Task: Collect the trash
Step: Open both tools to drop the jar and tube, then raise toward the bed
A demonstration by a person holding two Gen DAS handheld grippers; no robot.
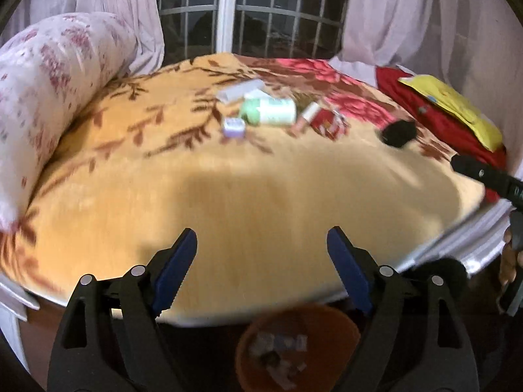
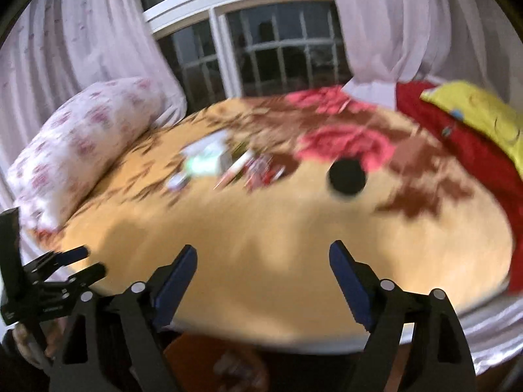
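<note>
The left gripper (image 1: 261,238) stands wide with nothing between its blue-padded jaws; the right gripper (image 2: 263,256) gapes equally wide and empty; just below and ahead of the left one sits a round orange bin (image 1: 295,346) with scraps inside; well ahead of both, on the yellow floral blanket (image 1: 228,202), lie the blurred trash pieces: a green-and-white cylindrical container (image 1: 269,111), a small purple-white box (image 1: 233,128), a red packet (image 1: 328,124), and a black round lid (image 2: 347,176).

No text can be read anywhere: the packets and bottle (image 1: 269,111) lying mid-blanket (image 1: 261,189) carry printing (green and white on the bottle), but motion blur smears it all.
</note>
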